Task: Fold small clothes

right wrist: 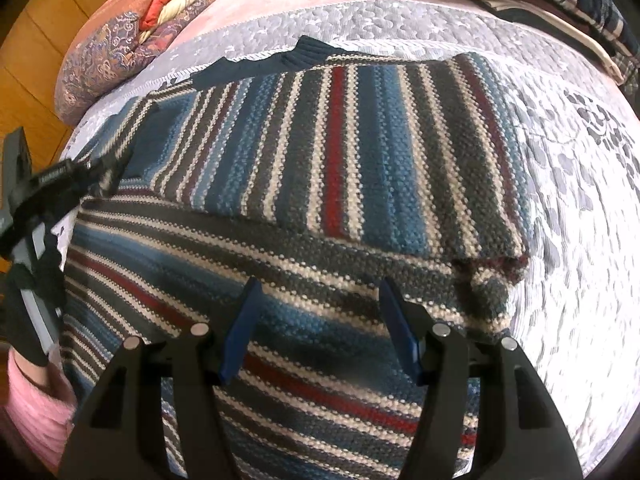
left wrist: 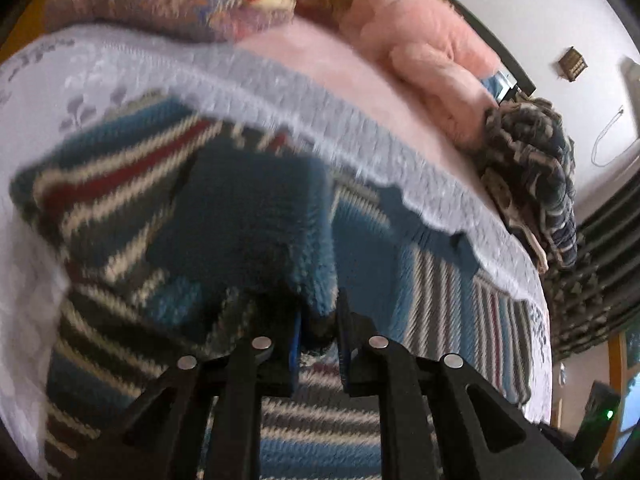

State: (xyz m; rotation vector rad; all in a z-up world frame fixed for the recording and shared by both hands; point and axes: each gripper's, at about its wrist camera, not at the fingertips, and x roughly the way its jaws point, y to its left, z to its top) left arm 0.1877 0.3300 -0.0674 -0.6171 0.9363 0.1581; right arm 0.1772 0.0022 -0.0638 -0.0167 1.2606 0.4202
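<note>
**A:** Where is the sweater point(right wrist: 340, 168) right now?

**B:** It lies flat on the bed point(right wrist: 580, 200), on the pale patterned cover. One striped part is already folded across the body, its edge running above the right gripper point(right wrist: 320, 328). The dark ribbed hem sits at the far side.

**A:** And the grippers?

**B:** The left gripper point(left wrist: 318, 332) has its fingers nearly closed on a lifted flap of the blue knit, at the sweater's left side; in the right wrist view it shows at the left edge. The right gripper hangs over the near part of the sweater with its fingers spread wide, holding nothing.

**A:** So the step in hand is a fold with the left?

**B:** That is my guess: the pinched part is being carried over the body. To do it well, I would keep the pinch firm, since thick knit is heavy and can slip out. Lift the flap just clear of the layer below so it does not drag the earlier fold askew, and lay it with its stripes lined up against those beneath.

**A:** Any use for the free one?

**B:** It could press down on the near body to pin it while the left one moves, then smooth the crease.

**A:** What else is about?

**B:** Pillows point(right wrist: 120, 40) at the far left of the bed, a pink blanket point(left wrist: 420, 40), and a stack of dark checked clothes point(right wrist: 580, 4) at the far right, all well apart from the sweater.
</note>
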